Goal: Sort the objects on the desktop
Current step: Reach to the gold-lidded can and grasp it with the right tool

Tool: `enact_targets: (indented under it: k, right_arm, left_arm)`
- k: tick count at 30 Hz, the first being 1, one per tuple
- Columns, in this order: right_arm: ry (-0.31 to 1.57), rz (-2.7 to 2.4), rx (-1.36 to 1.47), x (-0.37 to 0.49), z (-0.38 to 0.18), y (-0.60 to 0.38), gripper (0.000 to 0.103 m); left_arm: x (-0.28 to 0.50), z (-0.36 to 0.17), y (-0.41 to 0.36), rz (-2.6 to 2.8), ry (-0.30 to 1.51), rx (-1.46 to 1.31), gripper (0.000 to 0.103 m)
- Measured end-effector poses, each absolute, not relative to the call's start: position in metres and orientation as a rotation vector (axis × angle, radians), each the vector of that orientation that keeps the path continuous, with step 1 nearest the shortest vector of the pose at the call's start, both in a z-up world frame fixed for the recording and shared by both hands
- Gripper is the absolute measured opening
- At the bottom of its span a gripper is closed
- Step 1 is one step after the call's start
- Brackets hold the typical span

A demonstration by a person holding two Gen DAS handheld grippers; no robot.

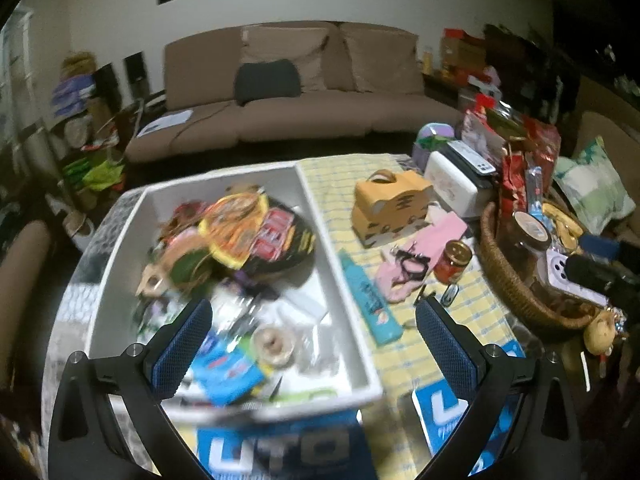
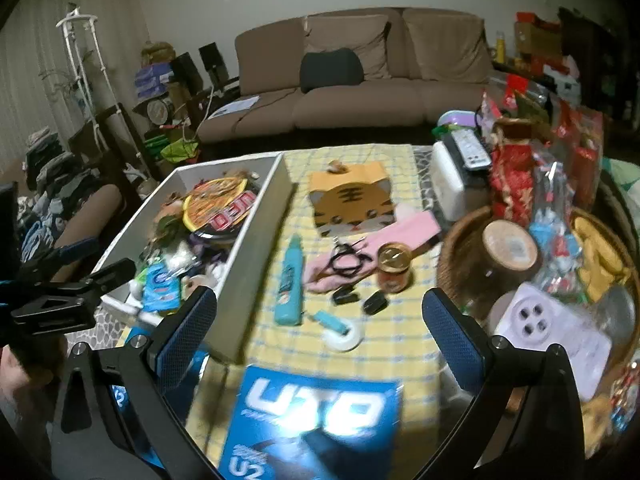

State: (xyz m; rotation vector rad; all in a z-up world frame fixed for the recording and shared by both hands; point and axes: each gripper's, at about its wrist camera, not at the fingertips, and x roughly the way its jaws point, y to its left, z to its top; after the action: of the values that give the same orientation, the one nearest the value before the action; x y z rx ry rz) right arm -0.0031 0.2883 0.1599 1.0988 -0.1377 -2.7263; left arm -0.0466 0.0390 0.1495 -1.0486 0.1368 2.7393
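A white bin [image 1: 348, 280] [image 2: 256, 216] full of packets, a noodle bowl [image 1: 276, 236] and a tape roll [image 1: 274, 346] sits on the left of the table. On the yellow checked cloth [image 2: 400, 344] lie a teal tube [image 2: 289, 282] [image 1: 370, 300], a tiger-face box [image 2: 351, 204] [image 1: 390, 208], pink cloth [image 2: 400, 236], black scissors [image 2: 346, 260], a small jar [image 2: 395, 266] [image 1: 452, 260] and a tape dispenser [image 2: 342, 330]. My left gripper [image 1: 314, 344] hangs open over the bin's near end. My right gripper [image 2: 320, 336] stands open above the cloth, holding nothing.
A wicker basket [image 2: 452, 256] [image 1: 504, 276] packed with snacks, a brown jar and a lilac device [image 2: 556, 336] fills the right side. A white box [image 2: 450, 184] with a remote stands behind. A blue UTO box [image 2: 316, 420] lies nearest me. A sofa [image 2: 360, 92] is beyond the table.
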Motion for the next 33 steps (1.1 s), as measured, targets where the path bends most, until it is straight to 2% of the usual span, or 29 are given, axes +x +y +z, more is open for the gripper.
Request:
enact_targets:
  k: [7,10,13,15,17,20,28,33]
  right_arm:
    - [-0.25,-2.662,1.135,-0.072,0.166,0.328,0.101]
    - [-0.292,-2.632,1.141,-0.108,0.164,0.334,0.088]
    - [-0.246,-2.614,1.144,-0.144,0.161,0.329,0.072]
    - [-0.224,-2.589,1.16,-0.169,0.155,0.321,0.054]
    - [-0.207,-2.573,1.184,-0.196,0.146,0.313,0.049]
    - [-0.206,-2.563,1.212,-0.221,0.133,0.306,0.049]
    - [-0.409,-2.537,1.3,-0.258,0.076,0.341,0.056]
    - [-0.413,-2.531,1.309,-0.258,0.063,0.353,0.057]
  left_arm:
    - [-0.121,0.145,0.075,2.66,0.092,-1.117,0.103]
    - [-0.15,0.141,0.085,2.647,0.073,-1.133,0.103]
    - [-0.174,0.132,0.091,2.622,0.05,-1.148,0.101]
    - [-0.188,0.125,0.096,2.607,0.048,-1.156,0.097]
    - [-0.203,0.118,0.1,2.592,0.054,-1.166,0.091]
    - [-0.224,0.107,0.107,2.583,0.057,-1.189,0.091]
    - [-0.246,0.077,0.129,2.512,0.11,-1.244,0.092]
    - [-0.243,0.073,0.131,2.467,0.032,-1.285,0.092]
